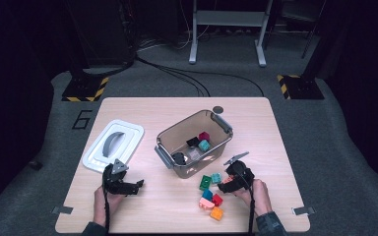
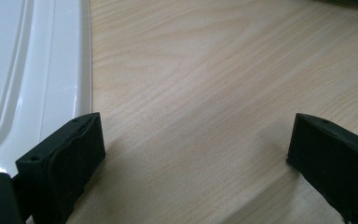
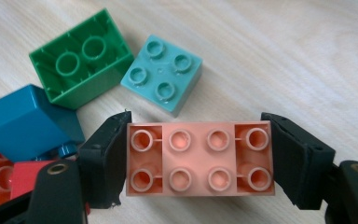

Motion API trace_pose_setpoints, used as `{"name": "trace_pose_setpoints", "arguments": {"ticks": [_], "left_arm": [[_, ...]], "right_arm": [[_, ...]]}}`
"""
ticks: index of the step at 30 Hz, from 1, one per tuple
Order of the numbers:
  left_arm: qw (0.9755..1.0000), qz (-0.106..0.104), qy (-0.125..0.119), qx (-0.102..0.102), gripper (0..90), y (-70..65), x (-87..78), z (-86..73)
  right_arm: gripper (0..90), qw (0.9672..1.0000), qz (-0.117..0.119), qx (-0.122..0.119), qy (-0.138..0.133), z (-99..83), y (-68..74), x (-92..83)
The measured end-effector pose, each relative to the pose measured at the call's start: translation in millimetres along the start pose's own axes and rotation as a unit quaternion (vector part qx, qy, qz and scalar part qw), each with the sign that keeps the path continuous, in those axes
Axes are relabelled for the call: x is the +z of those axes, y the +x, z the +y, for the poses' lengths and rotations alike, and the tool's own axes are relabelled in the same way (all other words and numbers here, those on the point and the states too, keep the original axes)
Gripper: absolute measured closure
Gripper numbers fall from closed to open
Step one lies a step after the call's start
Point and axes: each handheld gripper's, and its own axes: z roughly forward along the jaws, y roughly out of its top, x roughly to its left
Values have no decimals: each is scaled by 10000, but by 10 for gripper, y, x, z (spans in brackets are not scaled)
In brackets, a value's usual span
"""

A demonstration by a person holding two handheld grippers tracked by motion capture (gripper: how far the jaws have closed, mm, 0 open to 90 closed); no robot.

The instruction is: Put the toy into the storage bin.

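A salmon-pink two-by-four brick (image 3: 200,161) lies studs-up between the jaws of my right gripper (image 3: 196,154), one pad pressed against each short end, just above the wooden table (image 1: 177,113). In the high view that gripper (image 1: 225,186) sits right of a cluster of loose bricks. Just beyond the held brick lie a green brick (image 3: 81,58) with its hollow side up, and a light teal one (image 3: 163,74). My left gripper (image 2: 196,144) rests open over bare wood with nothing between its jaws; in the high view it (image 1: 138,186) sits near the front left.
A clear grey bin (image 1: 162,137) stands mid-table with several bricks inside. A white lid (image 1: 113,145) lies left of it, its edge (image 2: 37,70) beside my left jaw. Blue (image 1: 207,194), red (image 1: 217,199) and orange (image 1: 216,213) bricks lie near the front edge.
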Motion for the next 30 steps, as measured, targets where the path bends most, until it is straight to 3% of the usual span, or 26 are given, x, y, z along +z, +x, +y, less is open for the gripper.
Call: {"name": "trace_pose_setpoints", "arguments": {"ticks": [6,14,30], "left_arm": [[10000,0,-1,-1,36,0,0,0],[10000,0,1,4,36,0,0,0],[10000,0,0,3,36,1,0,0]], "right_arm": [[269,9996,-101,122,-243,12,-98,-136],[269,9967,-224,389,-681,88,-292,-363],[270,9915,-480,660,-1016,378,-625,-534]]}}
